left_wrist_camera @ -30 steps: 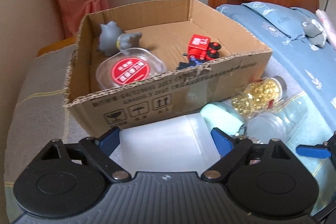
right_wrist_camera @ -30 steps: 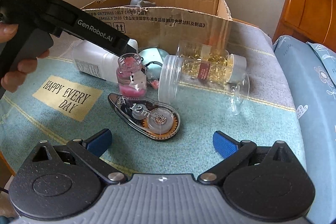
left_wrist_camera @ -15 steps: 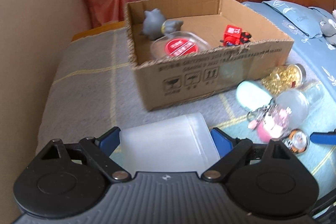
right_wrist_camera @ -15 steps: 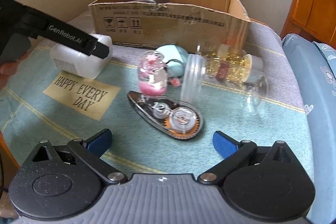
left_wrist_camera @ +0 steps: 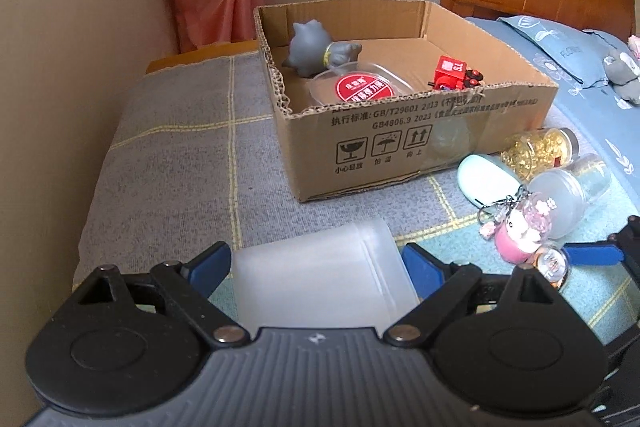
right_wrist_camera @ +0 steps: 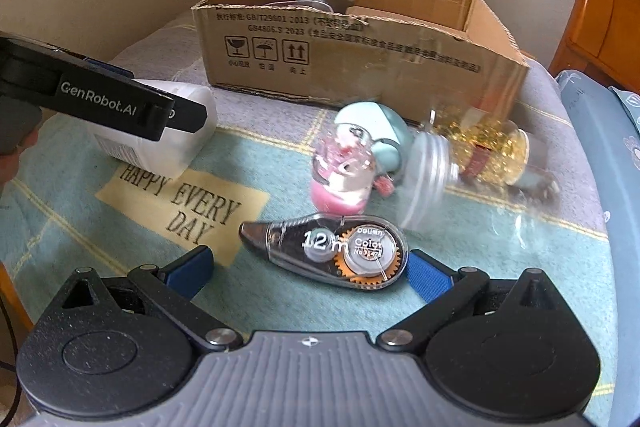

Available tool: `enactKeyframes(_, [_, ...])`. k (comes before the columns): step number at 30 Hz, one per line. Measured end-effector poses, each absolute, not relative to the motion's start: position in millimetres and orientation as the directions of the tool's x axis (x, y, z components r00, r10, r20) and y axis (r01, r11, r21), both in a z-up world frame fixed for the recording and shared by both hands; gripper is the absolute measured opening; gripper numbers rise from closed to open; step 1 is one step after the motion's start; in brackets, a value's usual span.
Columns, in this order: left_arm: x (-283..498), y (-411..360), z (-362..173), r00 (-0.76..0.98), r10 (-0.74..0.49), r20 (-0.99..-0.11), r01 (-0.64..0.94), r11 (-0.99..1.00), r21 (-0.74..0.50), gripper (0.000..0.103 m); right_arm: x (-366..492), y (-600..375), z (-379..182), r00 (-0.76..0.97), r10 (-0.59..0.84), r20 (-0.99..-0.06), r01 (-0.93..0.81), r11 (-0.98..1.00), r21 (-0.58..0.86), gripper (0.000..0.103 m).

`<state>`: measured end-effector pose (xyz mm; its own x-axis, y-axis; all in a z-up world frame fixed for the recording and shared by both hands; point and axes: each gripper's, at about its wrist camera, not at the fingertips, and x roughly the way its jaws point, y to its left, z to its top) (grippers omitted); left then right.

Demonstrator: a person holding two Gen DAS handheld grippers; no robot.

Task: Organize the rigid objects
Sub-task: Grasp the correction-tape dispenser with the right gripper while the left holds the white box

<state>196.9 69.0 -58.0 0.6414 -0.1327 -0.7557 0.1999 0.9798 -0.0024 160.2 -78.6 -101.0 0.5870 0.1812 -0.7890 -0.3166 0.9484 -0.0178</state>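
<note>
a: left tool (left_wrist_camera: 316,261) clamped on the white plastic bottle (left_wrist_camera: 320,271), held low over the blanket, short of the cardboard box (left_wrist_camera: 400,131).
b: smooth sides, so could slip free, or clip the box's front wall if carried too low.
a: right tool (right_wrist_camera: 310,269) spread open, nothing gripped, just above the correction tape (right_wrist_camera: 328,251).
b: might nudge the keychain bottle (right_wrist_camera: 344,171) or the capsule jar (right_wrist_camera: 472,151) lying alongside.

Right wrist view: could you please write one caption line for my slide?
Open right tool nears correction tape; left tool holds white bottle beside cardboard box.
</note>
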Motion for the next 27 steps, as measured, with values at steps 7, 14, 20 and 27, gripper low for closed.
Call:
enactKeyframes(7, [197, 74, -61, 0.634, -0.159, -0.757, 0.211, 0.977, -0.029, 0.093, 167, -74, -103, 0.593, 0.183, -0.784, -0.323, 0.946, -0.023, 0.103])
enactKeyframes(14, [198, 76, -67, 0.621, -0.175, -0.764, 0.212, 0.976, -0.052, 0.095, 166, -77, -103, 0.597, 0.191, -0.779, -0.334, 0.942, -0.025, 0.103])
enactKeyframes(20, [200, 78, -68, 0.615, -0.181, -0.767, 0.205, 0.976, -0.066, 0.095, 165, -76, -99, 0.601, 0.195, -0.775, -0.343, 0.939, -0.029, 0.093])
enactKeyframes(27, [202, 76, -69, 0.612, -0.168, -0.773, 0.194, 0.979, -0.060, 0.095, 166, -75, -98, 0.595, 0.200, -0.778, -0.354, 0.935, -0.030, 0.093])
